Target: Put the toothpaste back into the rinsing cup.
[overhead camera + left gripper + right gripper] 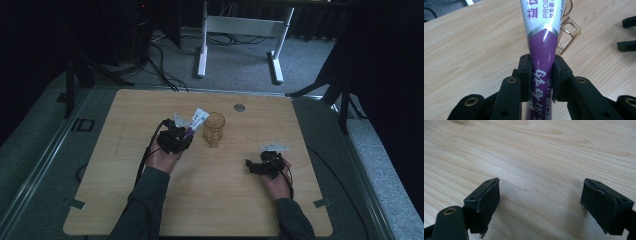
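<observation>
The tube (pixel 541 50) is clamped between the pads of the left gripper (pixel 541 80), raised just beside the glass mug (pixel 214 129). The right gripper (pixel 541 205) is held with jaws wide and nothing between them, above the table (pixel 536 150). The mug could be knocked over if the tube's end is swung against its rim. Nothing can be seen inside the mug.

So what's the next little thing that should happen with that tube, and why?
Probably carry the toothpaste tube over the amber cup beside it. The left gripper already clamps the tube firmly, while the right gripper rests open above bare table.
</observation>
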Available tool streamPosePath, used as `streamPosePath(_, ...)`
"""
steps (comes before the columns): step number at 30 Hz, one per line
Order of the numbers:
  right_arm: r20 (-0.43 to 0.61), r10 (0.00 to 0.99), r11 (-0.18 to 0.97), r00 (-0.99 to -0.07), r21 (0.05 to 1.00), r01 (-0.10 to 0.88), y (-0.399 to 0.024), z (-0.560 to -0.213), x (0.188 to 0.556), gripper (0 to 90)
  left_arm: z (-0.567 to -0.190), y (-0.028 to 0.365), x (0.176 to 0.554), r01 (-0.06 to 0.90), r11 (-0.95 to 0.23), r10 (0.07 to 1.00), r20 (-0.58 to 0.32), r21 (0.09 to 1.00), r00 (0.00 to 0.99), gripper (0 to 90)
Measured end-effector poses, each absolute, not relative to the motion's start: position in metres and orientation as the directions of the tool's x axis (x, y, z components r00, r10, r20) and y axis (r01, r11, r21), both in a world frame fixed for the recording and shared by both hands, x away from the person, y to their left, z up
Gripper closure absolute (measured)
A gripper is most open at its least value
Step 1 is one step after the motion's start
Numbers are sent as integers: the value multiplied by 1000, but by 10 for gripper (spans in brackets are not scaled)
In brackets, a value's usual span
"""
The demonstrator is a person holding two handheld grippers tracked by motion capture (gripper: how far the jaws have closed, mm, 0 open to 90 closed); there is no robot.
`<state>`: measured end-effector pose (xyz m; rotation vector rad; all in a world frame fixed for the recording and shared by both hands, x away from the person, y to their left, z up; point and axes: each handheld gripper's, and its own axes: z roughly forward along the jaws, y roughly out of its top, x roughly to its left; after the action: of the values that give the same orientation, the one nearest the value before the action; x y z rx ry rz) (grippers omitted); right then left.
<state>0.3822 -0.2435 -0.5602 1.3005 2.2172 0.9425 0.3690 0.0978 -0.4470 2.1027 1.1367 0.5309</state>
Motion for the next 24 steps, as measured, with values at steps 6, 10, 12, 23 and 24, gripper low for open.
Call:
streamPosePath(6, -5, 873, 340, -487, 722, 602, -244, -560, 382, 156, -447, 97, 369, 548, -373, 844, 28, 749, 536, 723)
streamPosePath(10, -4, 874, 339, -486, 722, 603, -243, -560, 382, 156, -447, 98, 370, 544, -361, 844, 16, 757, 537, 723)
streamPosePath(12, -4, 874, 339, -486, 722, 603, -244, -560, 382, 155, -447, 98, 370, 544, -357, 843, 11, 759, 537, 723)
streamPosePath(23, -4, 874, 339, -486, 722, 603, -244, -560, 382, 156, -448, 100, 371, 528, -323, 851, -3, 785, 525, 722)
streamPosePath(24, -4, 874, 339, -487, 722, 603, -244, -560, 382, 156, -448, 100, 371, 525, -317, 850, -8, 790, 526, 722)
